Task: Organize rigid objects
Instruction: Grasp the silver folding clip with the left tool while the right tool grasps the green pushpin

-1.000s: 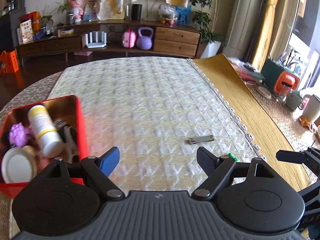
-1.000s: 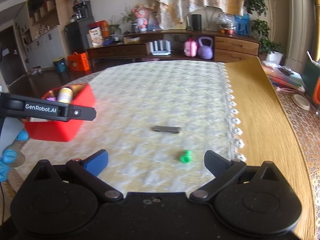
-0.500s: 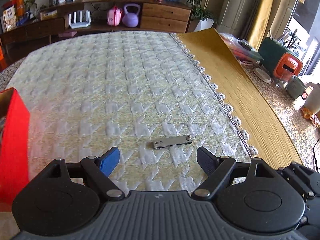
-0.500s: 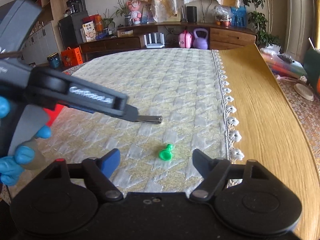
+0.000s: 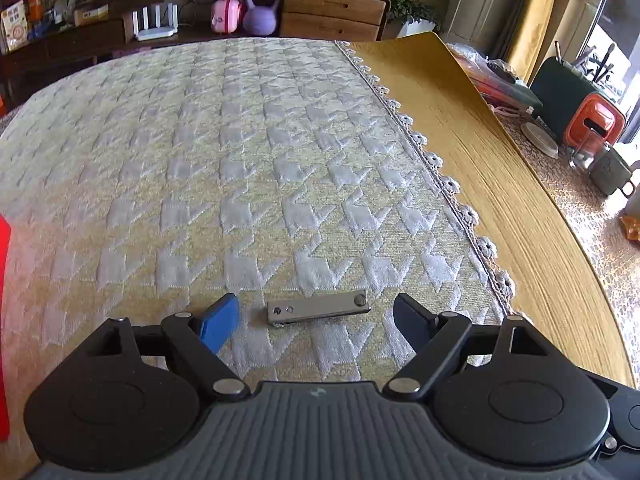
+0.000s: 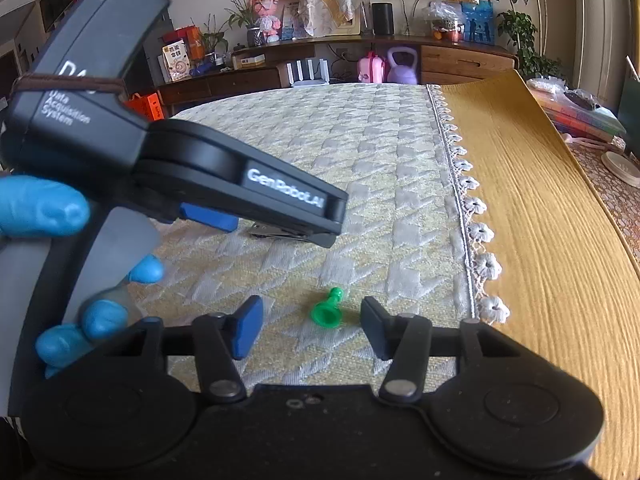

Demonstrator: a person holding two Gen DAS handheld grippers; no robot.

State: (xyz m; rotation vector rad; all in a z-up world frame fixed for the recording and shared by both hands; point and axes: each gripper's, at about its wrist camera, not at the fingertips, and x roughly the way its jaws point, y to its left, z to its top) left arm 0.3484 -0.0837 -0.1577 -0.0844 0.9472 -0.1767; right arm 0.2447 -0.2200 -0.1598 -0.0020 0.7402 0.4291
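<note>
Left gripper has swung off the red bin and come down over the flat metal clip; jaws wide apart, clip lying on the bench cloth between them, untouched. Right gripper: jaws have just been closing around the green pawn-shaped piece, which lies tipped over on the cloth; pads not on it yet. My read: two pickups starting, both bound for the bin. Legible on the left unit from the right view: "GenRobot.AI", "Data Acquisition System". Blue-gloved hand holds it.
</note>
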